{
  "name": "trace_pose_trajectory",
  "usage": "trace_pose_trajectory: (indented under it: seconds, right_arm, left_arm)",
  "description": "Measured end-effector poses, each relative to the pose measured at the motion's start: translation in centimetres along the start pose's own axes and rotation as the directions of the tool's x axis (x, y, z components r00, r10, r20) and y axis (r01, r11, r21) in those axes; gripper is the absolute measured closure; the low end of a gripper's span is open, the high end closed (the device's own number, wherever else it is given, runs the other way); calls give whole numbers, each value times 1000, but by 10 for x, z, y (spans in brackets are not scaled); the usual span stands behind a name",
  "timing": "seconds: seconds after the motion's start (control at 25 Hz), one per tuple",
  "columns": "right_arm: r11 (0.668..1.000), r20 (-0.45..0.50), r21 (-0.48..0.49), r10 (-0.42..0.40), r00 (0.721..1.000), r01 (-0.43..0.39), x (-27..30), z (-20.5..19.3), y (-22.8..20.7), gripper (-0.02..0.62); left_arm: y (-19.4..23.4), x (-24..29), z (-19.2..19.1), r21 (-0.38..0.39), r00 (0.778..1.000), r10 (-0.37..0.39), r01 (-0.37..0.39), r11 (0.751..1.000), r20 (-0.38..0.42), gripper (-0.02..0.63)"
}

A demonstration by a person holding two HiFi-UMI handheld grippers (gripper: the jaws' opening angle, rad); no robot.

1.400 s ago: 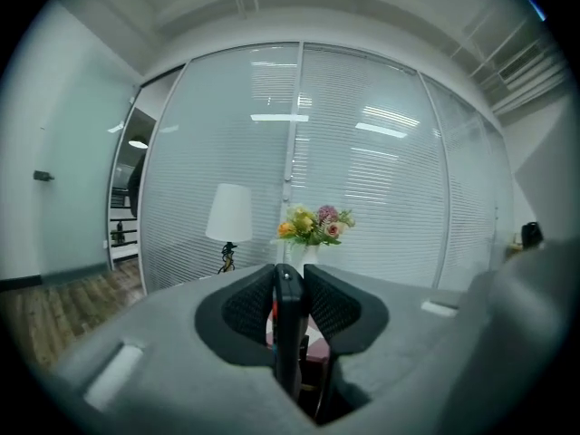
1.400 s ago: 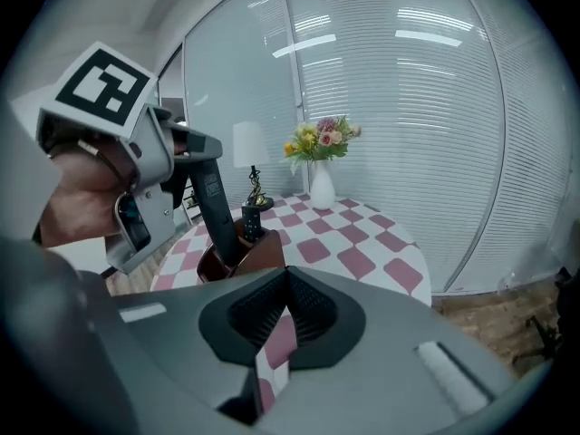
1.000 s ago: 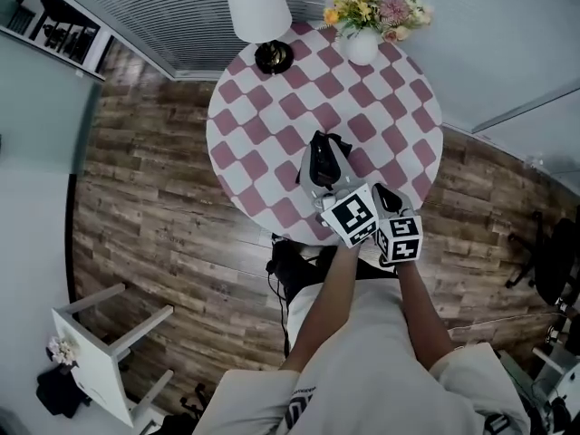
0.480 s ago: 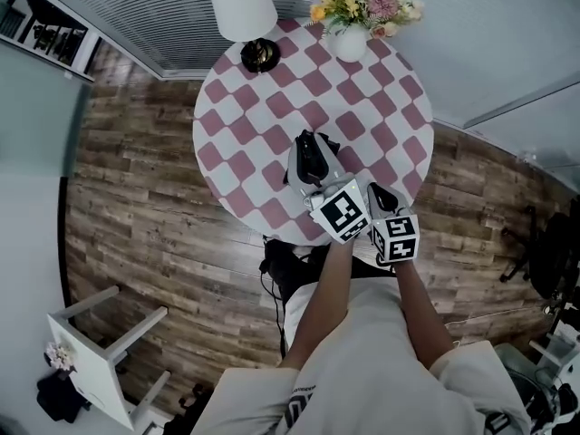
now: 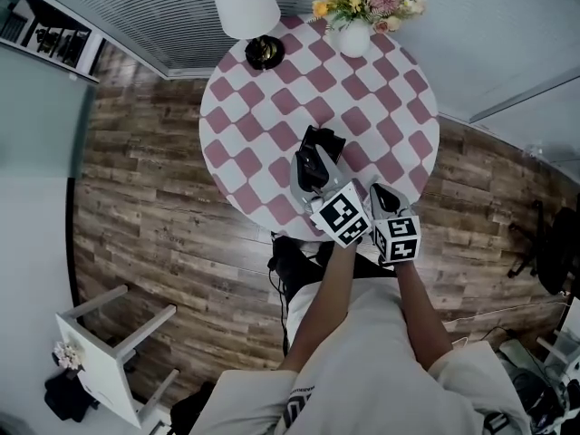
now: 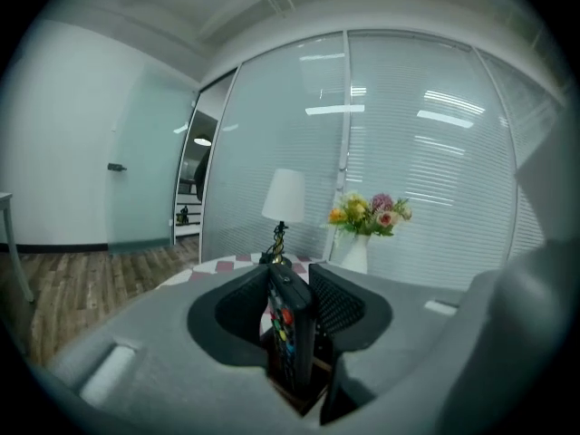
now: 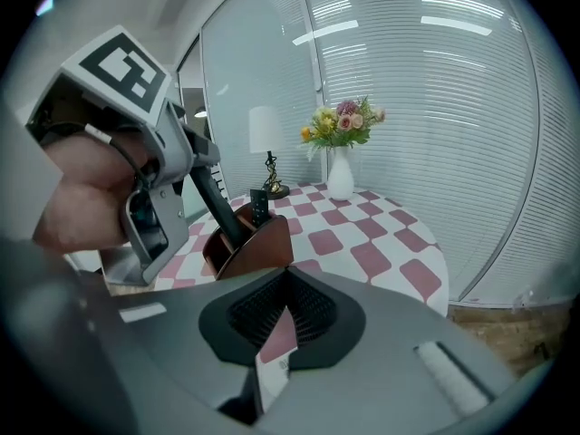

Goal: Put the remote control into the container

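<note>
A black remote control (image 6: pixel 290 333) with coloured buttons stands upright, its lower end down in a brown wooden container (image 6: pixel 299 399). My left gripper (image 6: pixel 292 297) has its jaws either side of the remote. They are opening, and a dark gap shows beside the right pad. In the head view the left gripper (image 5: pixel 311 169) reaches over the container (image 5: pixel 323 141) near the table's front edge. The right gripper view shows the container (image 7: pixel 263 243) with the remote's top (image 7: pixel 259 205) sticking out. My right gripper (image 5: pixel 385 198) hangs shut just right of the left one, at the table's edge.
The round table (image 5: pixel 381 116) has a pink and white checked cloth. A white lamp (image 5: pixel 245 3) and a white vase of flowers (image 5: pixel 355 34) stand at its far side. A white stool (image 5: pixel 109 352) is on the wooden floor at lower left. A glass wall with blinds runs behind.
The left gripper stays at the container with the remote, shifting only slightly. The right gripper keeps its place beside it.
</note>
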State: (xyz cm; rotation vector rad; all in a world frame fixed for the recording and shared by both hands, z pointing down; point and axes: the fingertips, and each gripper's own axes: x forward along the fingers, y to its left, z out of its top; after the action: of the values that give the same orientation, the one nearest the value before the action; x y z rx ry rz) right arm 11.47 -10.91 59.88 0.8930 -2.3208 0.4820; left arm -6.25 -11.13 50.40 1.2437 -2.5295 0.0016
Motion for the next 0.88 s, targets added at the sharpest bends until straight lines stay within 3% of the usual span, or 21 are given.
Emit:
trace_pose_trajectory:
  seconds: [0.16,0.36,0.6,0.88]
  right_arm:
    - [1000,3,12,-10,1000,10,-3,-1,4,594]
    - [997,30,53,-60,998,59,-14,1,-2,594]
    - [983,61,135,-132,989,122,-24,2,1,594]
    - [956,81,211,-225,971,204,-32,3,25,594]
  left_arm:
    - [-9,6,-39,29,990,-60,64,998,-127,448]
    - [-24,12,-44,99,974,-163,180,979,-159,444]
    - [-40,2,-44,207,928,-332,363,908,-171,326]
    - [-30,-5,-39,281,864,-455,502,818,-216,316]
